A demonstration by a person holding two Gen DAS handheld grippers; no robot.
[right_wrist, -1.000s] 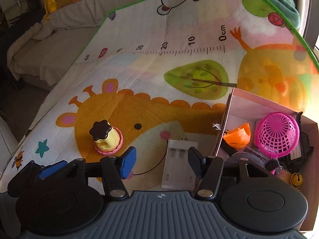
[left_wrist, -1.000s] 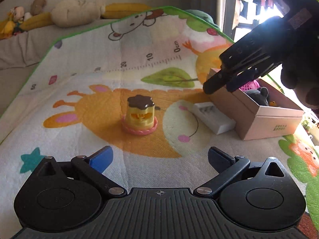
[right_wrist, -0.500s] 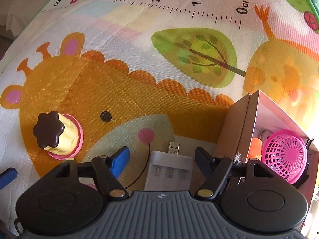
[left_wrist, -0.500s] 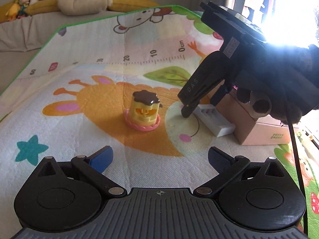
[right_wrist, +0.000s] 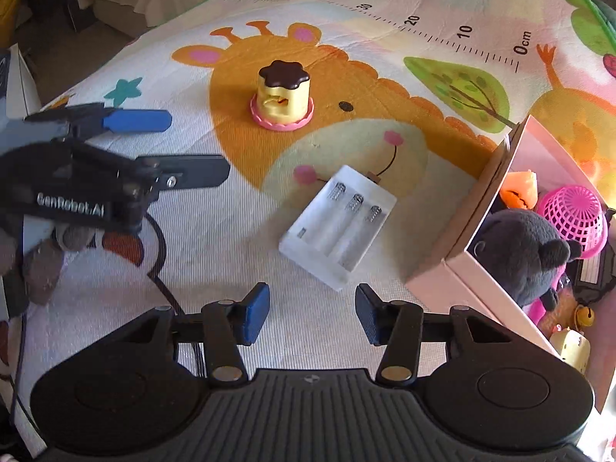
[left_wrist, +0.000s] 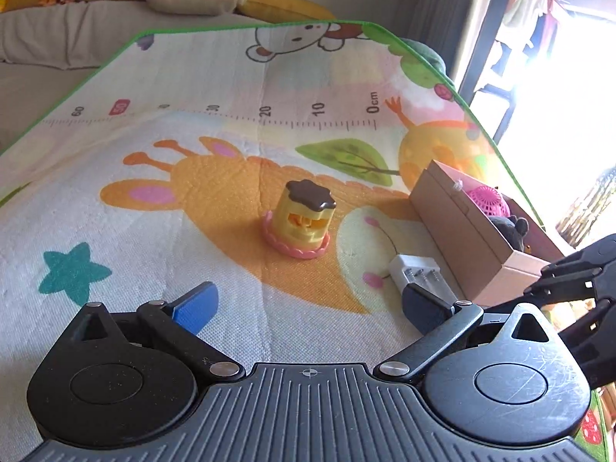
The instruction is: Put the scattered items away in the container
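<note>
The right tool (right_wrist: 310, 313) is hanging over the play mat (right_wrist: 238, 254) with its two pads apart and nothing between them; they have just been closing in a bit, but they are still clear of everything. Sitting just past them, lower middle of the right wrist view, is the white battery holder (right_wrist: 338, 227), lying flat and open side up, angled, close beside the cardboard box (right_wrist: 477, 208) on the right but not touching it as far as the view shows. That thing is probably going to be light, stiff plastic and a bit slick, so taking it across the two long sides looks like the safest bet, since the low profile is leaving little to bite on. The pudding toy (right_wrist: 282, 96) is standing upright up in the upper middle, well apart from the box; it is looking rigid and light too, easy to pinch across the yellow body above the pink frill. The left tool (left_wrist: 308, 304) is hovering wide apart and empty, aimed toward the pudding toy. The box is already holding a pink basket (right_wrist: 573, 215) and a dark plush (right_wrist: 519, 250).
</note>
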